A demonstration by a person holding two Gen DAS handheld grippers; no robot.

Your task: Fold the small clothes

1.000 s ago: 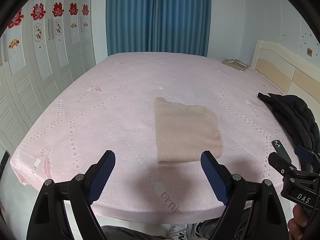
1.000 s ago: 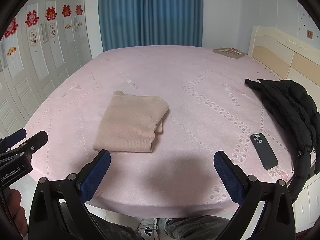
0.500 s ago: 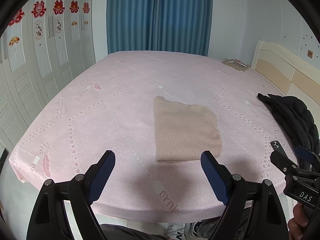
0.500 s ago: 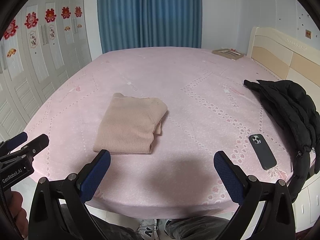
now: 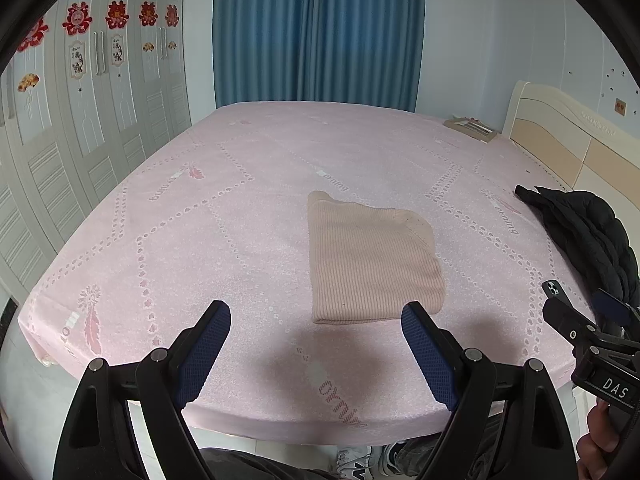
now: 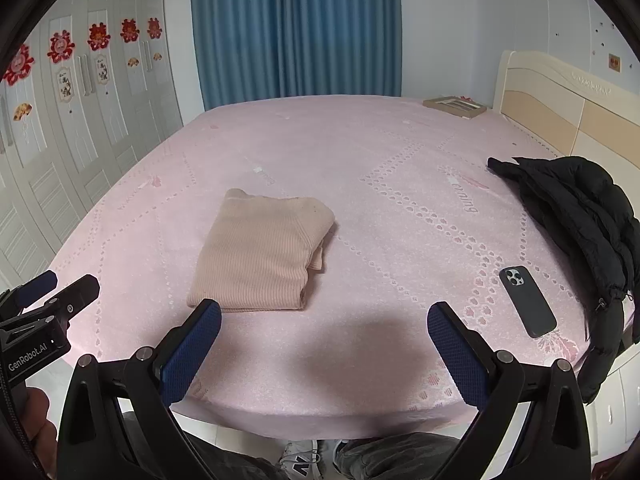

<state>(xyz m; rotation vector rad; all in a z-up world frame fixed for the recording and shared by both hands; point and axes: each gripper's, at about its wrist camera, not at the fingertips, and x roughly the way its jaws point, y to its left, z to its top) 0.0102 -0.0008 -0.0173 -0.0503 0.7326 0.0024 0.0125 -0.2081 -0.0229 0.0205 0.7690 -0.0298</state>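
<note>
The folded beige sweater (image 5: 372,260) lies flat on the bed (image 5: 200,240) near its front edge, long axis running toward the far edge. Left gripper (image 5: 316,324) hovers nearest, straight in front; right gripper (image 6: 324,324) sits off to its side. Both jaws spread wide, holding nothing.

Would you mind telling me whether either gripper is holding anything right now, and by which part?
Nothing is held. The left gripper and right gripper are open, short of the folded beige ribbed knit garment on the pink bed.
</note>
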